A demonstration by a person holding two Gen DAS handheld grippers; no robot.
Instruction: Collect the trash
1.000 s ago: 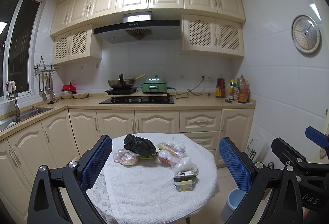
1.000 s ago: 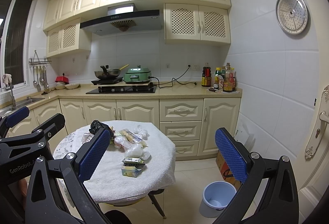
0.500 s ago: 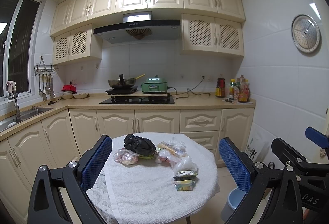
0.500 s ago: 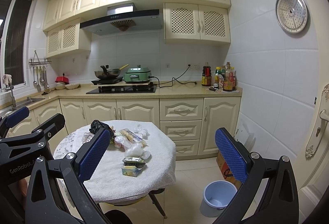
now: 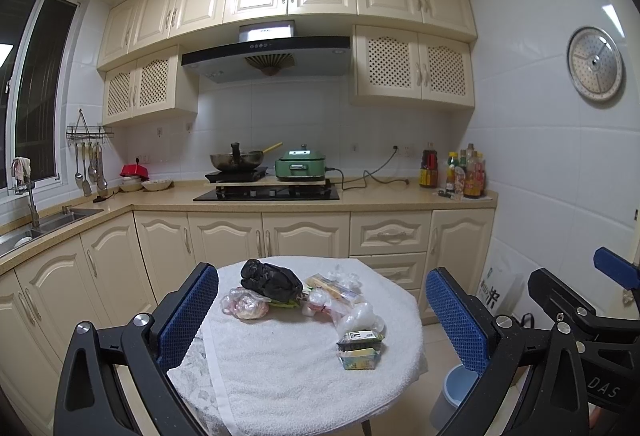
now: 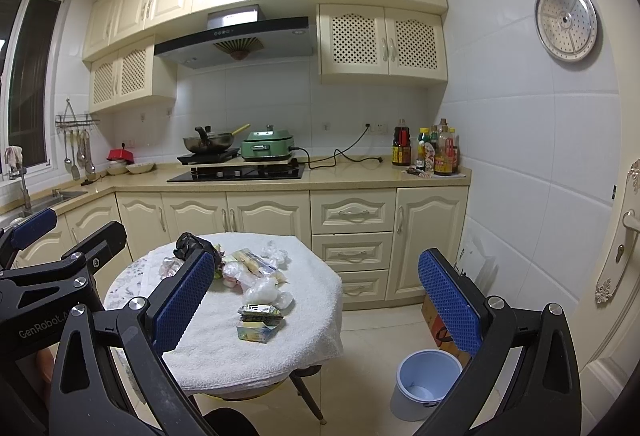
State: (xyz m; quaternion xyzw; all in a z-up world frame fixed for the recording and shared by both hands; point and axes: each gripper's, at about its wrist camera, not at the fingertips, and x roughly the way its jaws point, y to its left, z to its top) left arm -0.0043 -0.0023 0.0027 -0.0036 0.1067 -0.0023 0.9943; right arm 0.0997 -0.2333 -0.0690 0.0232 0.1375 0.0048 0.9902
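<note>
Here my left claw (image 5: 320, 320) and my right claw (image 6: 316, 304) both hang with their blue-padded fingers spread wide apart, gripping nothing, short of the round surface (image 6: 256, 360) draped in white towelling. The trash sits heaped toward its far side: a crumpled black bag (image 5: 272, 278), clear plastic bags (image 5: 360, 316) whose contents I cannot make out, and a small flattened carton (image 6: 258, 326) nearer the front edge. My left finger (image 6: 180, 300) hides part of the heap, while a pale blue bin (image 6: 426, 382) stands open on the tiled floor right of the surface, half cut off in the left view
</note>
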